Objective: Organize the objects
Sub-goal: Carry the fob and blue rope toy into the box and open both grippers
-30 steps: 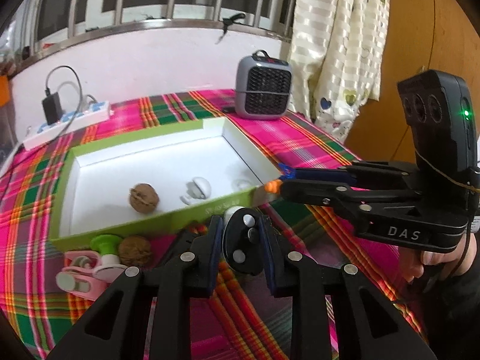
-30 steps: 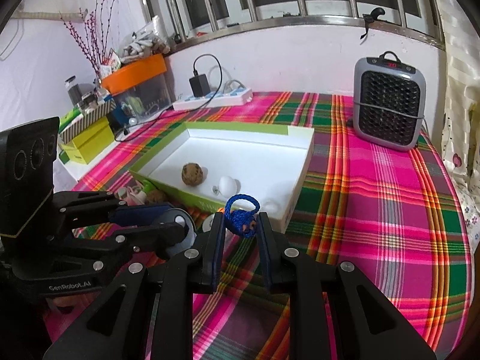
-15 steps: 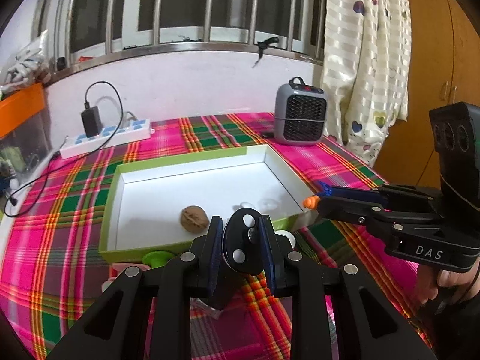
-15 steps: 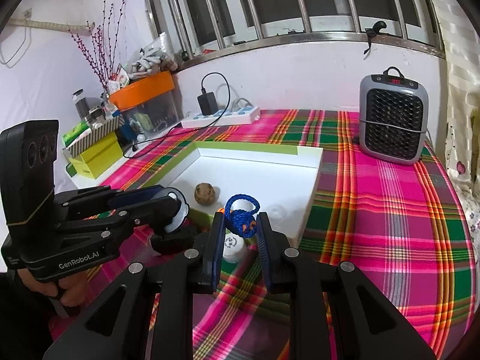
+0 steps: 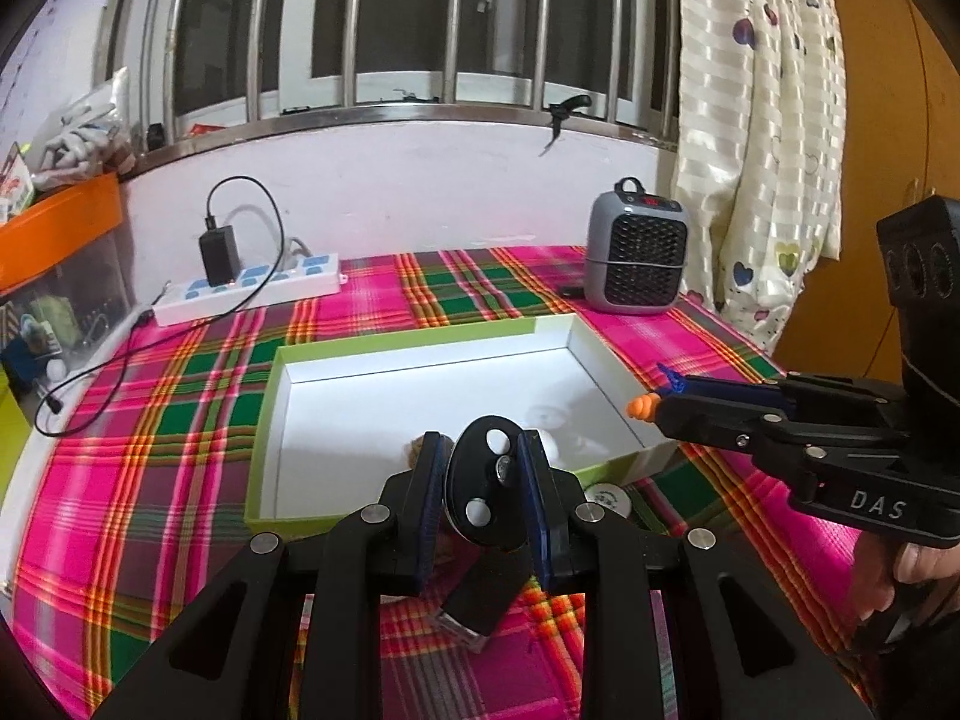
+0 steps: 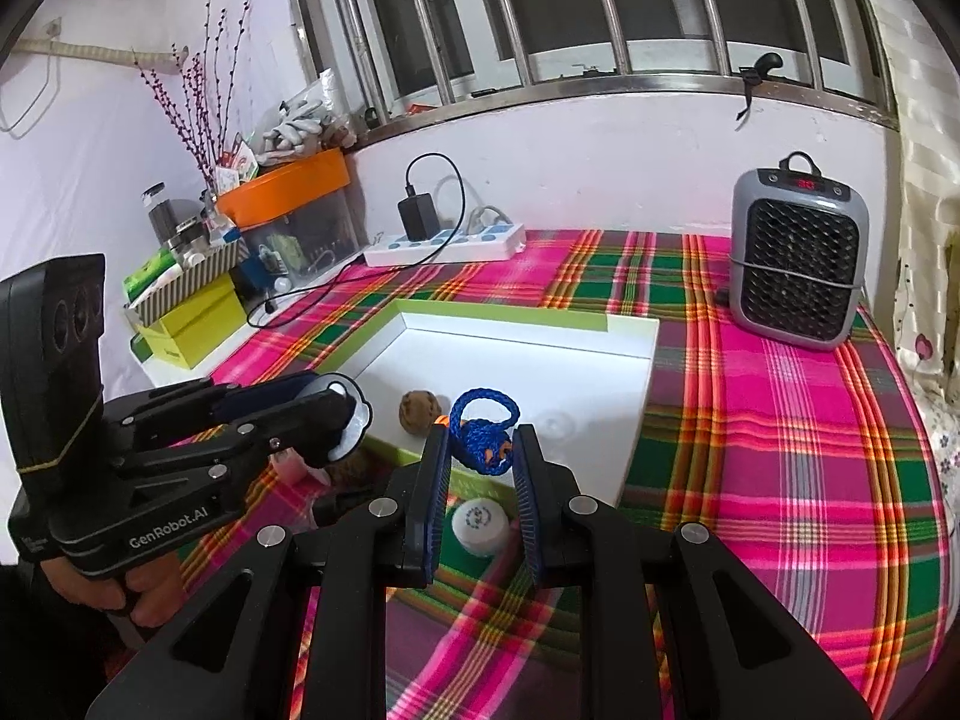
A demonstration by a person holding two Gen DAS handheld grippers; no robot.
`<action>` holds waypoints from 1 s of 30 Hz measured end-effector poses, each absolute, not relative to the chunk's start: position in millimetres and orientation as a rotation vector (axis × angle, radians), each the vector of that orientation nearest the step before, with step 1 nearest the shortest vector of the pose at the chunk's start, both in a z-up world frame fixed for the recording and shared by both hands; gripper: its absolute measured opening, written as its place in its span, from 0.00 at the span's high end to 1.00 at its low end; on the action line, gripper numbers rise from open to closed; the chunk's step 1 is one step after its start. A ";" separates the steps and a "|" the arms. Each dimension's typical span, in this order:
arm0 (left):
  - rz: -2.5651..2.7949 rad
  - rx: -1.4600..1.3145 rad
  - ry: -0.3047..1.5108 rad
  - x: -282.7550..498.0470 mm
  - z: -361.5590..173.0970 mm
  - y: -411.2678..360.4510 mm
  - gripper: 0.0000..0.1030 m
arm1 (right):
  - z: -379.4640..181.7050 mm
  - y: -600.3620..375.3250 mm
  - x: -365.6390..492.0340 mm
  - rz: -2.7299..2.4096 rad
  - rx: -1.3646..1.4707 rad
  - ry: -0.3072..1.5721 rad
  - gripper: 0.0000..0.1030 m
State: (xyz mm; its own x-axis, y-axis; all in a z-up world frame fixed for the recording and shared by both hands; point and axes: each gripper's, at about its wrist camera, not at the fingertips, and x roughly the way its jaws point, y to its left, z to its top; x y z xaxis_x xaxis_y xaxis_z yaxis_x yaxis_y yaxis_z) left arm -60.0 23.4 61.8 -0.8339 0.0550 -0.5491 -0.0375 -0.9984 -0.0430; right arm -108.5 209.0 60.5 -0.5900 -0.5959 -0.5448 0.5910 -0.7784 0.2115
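Left hand-held gripper (image 5: 485, 483) grips black disc (image 5: 480, 498); right hand-held gripper (image 6: 480, 459) grips blue cord (image 6: 483, 435).

A table under a barred window, dark outside.
You face a white wall (image 6: 600, 180) below the window (image 5: 408, 24) with its metal bars; a plaid cloth covers the table (image 6: 780, 420). A patterned curtain (image 5: 756, 120) hangs at your right beside a wooden door (image 5: 888, 150), and a small heater (image 6: 798, 258) stands near the wall.
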 end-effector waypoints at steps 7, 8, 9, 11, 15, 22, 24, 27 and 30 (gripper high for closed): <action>3.013 -0.879 -0.081 -60.0 64.1 11.7 0.78 | 65.4 197.4 -113.0 -2.326 0.804 0.015 0.78; 3.018 -0.878 -0.091 -60.1 64.7 9.6 0.78 | 66.3 195.4 -113.9 -2.325 0.802 0.020 0.78; 3.025 -0.878 -0.105 -60.3 65.3 6.4 0.78 | 66.9 194.1 -114.6 -2.324 0.802 0.024 0.78; 3.036 -0.880 -0.121 -61.2 65.8 3.1 0.78 | 67.6 190.7 -117.0 -2.322 0.803 0.033 0.78; 3.052 -0.887 -0.140 -63.1 65.3 -2.5 0.78 | 68.7 184.5 -122.9 -2.318 0.808 0.045 0.78; 3.070 -0.904 -0.131 -68.0 61.5 -6.8 0.78 | 65.5 177.8 -131.4 -2.316 0.813 0.051 0.78; 3.073 -0.909 -0.125 -70.0 60.2 -7.4 0.78 | 63.1 178.5 -132.9 -2.319 0.818 0.046 0.78; 3.081 -0.906 -0.129 -72.1 59.4 -11.1 0.78 | 58.4 182.7 -137.9 -2.336 0.832 0.030 0.78; 3.084 -0.910 -0.159 -75.1 58.5 -17.4 0.78 | 54.4 186.7 -143.6 -2.350 0.854 0.002 0.78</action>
State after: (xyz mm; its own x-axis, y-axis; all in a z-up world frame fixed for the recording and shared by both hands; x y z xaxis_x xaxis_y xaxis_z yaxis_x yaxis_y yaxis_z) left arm -75.1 -17.4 58.5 -0.8374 -0.0469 -0.5446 0.1027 -0.9921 -0.0725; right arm -143.6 186.7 54.4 -0.5913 -0.5614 -0.5790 0.5625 -0.8015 0.2027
